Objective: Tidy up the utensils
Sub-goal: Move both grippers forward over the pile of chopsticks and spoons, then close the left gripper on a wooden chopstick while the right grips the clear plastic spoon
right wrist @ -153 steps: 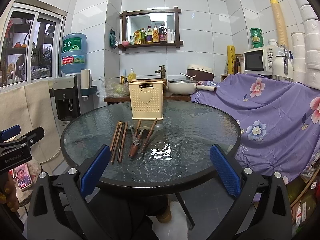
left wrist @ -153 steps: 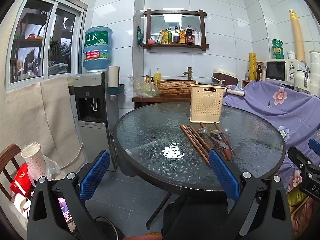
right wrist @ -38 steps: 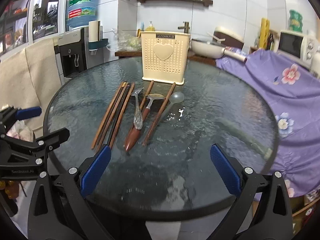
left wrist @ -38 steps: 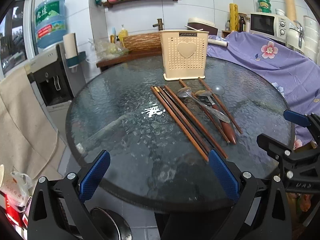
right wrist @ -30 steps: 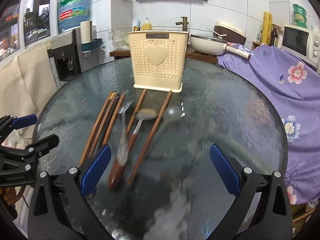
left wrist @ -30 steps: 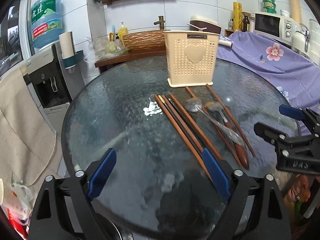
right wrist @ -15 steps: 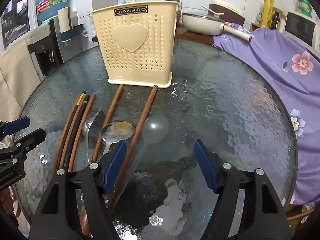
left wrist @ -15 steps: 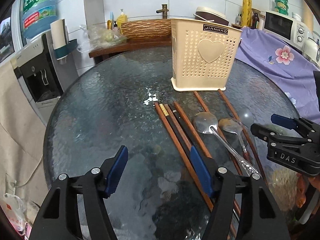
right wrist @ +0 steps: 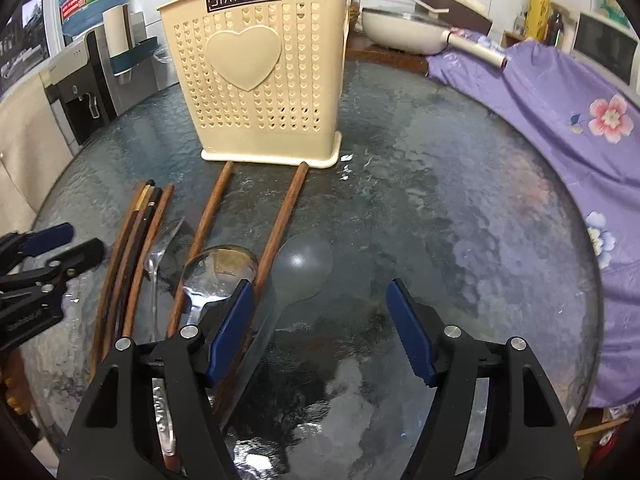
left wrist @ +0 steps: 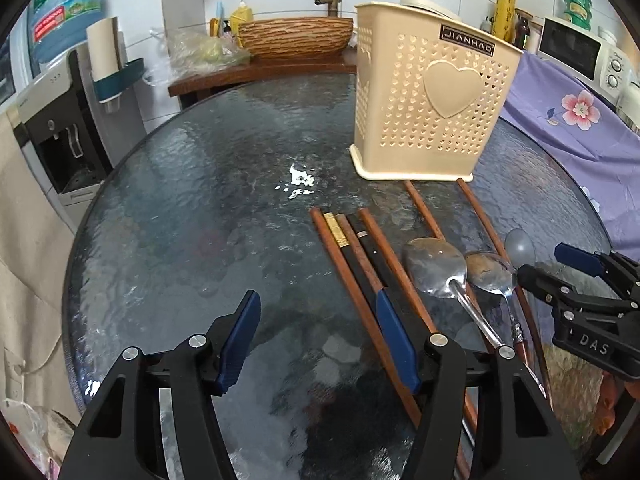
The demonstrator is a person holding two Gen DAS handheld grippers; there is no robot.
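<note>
A cream perforated utensil holder (left wrist: 432,108) (right wrist: 256,80) with a heart stands upright on the round glass table (left wrist: 200,208) (right wrist: 460,220). In front of it lie several brown and black chopsticks (left wrist: 356,256) (right wrist: 136,248), two metal spoons (left wrist: 440,268) (right wrist: 218,270) and a translucent spoon (right wrist: 302,266) (left wrist: 519,245). My left gripper (left wrist: 318,340) is open and empty, low over the table, its right finger over the chopsticks. My right gripper (right wrist: 320,328) is open and empty, just behind the translucent spoon's bowl; its left finger is beside a metal spoon.
A purple flowered cloth (right wrist: 560,120) covers furniture to the right. A water dispenser (left wrist: 68,120) stands left. A wooden counter (left wrist: 260,68) with a basin is behind the table; a pan (right wrist: 404,28) lies there. The right gripper (left wrist: 588,304) shows in the left wrist view.
Both grippers have moved forward and down toward the utensils, and their jaws have narrowed but stay open. Nothing on the table has moved.
</note>
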